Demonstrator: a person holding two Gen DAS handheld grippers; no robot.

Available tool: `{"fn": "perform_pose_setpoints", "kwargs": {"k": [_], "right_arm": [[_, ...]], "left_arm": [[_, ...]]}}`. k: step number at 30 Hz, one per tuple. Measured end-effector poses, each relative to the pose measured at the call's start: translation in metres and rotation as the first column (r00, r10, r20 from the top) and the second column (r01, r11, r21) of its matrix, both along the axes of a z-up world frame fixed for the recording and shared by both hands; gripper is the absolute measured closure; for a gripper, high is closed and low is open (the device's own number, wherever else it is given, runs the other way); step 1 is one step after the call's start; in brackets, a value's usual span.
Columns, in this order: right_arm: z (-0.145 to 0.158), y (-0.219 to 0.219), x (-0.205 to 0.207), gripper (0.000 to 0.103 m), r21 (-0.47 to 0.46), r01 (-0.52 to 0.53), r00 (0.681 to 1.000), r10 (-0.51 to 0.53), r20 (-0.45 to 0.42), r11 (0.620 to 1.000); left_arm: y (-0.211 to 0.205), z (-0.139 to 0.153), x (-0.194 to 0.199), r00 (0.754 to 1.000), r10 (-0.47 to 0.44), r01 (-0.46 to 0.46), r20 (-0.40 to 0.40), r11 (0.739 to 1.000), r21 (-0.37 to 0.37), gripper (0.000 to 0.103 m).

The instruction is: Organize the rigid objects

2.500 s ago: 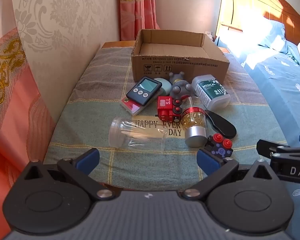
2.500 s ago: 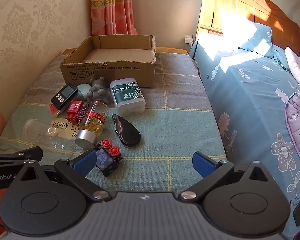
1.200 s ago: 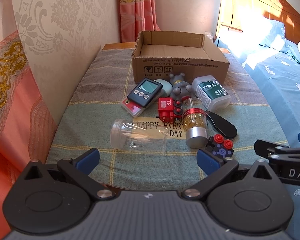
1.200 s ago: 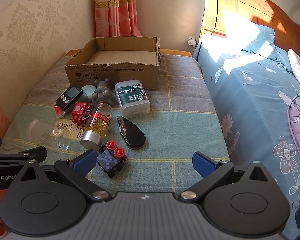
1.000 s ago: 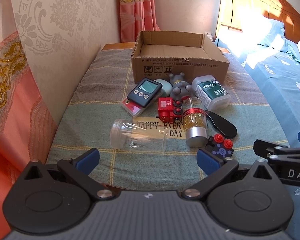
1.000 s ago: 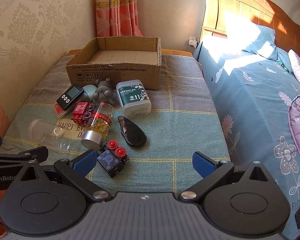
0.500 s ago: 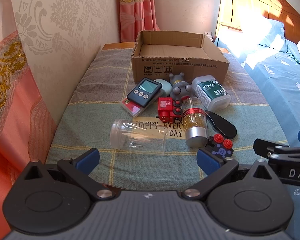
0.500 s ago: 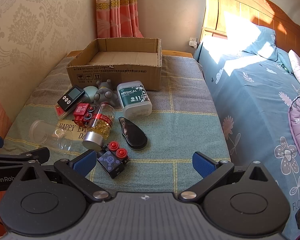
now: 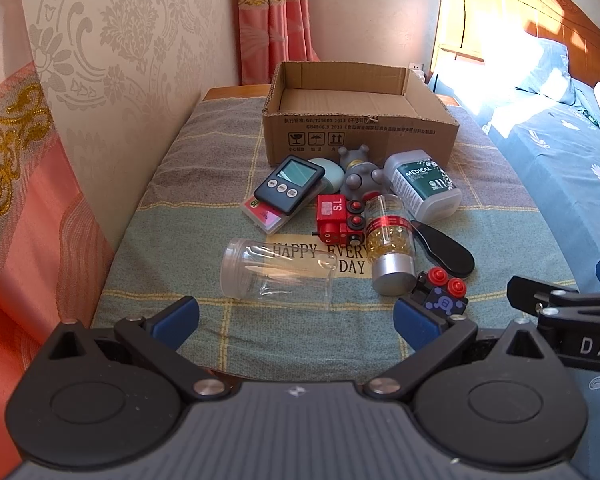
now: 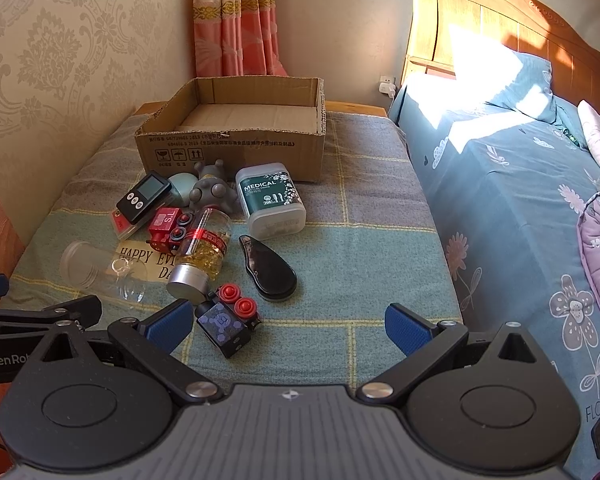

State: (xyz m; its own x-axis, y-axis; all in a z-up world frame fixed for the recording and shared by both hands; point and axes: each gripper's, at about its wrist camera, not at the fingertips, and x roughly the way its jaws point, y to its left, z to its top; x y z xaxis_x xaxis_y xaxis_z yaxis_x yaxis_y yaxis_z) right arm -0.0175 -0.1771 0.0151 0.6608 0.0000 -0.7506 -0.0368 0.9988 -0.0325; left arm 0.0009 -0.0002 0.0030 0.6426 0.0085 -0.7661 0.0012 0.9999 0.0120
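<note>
An open cardboard box (image 9: 360, 136) (image 10: 236, 148) stands at the far end of a cloth-covered table. In front of it lie a black timer (image 9: 290, 185), a grey toy (image 9: 360, 174), a white and green swab tub (image 9: 422, 184) (image 10: 272, 200), a red toy train (image 9: 336, 218), a capsule bottle (image 9: 390, 244) (image 10: 200, 254), a clear jar (image 9: 278, 270), a black case (image 10: 270, 270) and a dark block with red knobs (image 9: 442, 292) (image 10: 228, 320). My left gripper (image 9: 296, 318) is open, just short of the clear jar. My right gripper (image 10: 286, 326) is open near the block.
A patterned wall (image 9: 112, 60) runs along the table's left side. A bed with blue bedding (image 10: 520, 200) and a wooden headboard (image 10: 500, 24) lies to the right. Pink curtains (image 10: 236, 20) hang behind the box. Bare cloth (image 10: 372, 248) stretches right of the objects.
Both grippers have drifted slightly, with the right view shifting a little toward the objects. Nothing on the table has moved and both grippers stay open.
</note>
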Motion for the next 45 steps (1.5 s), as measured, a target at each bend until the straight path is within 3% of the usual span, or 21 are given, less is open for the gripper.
{"fn": "perform_pose_setpoints", "kwargs": {"k": [15, 23, 29, 36, 45], "right_arm": [[0.002, 0.002, 0.003, 0.0, -0.021, -0.028, 0.999, 0.029, 0.019, 0.999], [0.0, -0.011, 0.007, 0.0, 0.003, -0.149, 0.983, 0.147, 0.11, 0.989], [-0.023, -0.019, 0.018, 0.0, 0.041, -0.237, 0.97, 0.234, 0.063, 0.971], [-0.059, 0.002, 0.028, 0.0, 0.044, -0.373, 0.927, 0.374, -0.008, 0.927], [-0.088, 0.029, 0.05, 0.0, -0.001, -0.389, 0.92, 0.389, -0.043, 0.921]], "left_arm": [[0.004, -0.002, 0.004, 1.0, -0.026, 0.026, 0.017, 1.0, 0.004, 0.0], [0.017, -0.002, 0.006, 0.997, -0.043, 0.041, 0.069, 0.999, 0.027, 0.0], [0.025, -0.012, 0.011, 0.998, -0.04, 0.04, 0.047, 0.999, 0.007, 0.0], [0.03, -0.027, 0.016, 0.999, -0.045, 0.045, 0.023, 0.999, -0.004, 0.0], [0.034, -0.038, 0.024, 0.998, -0.058, 0.058, -0.005, 0.998, -0.015, 0.001]]}}
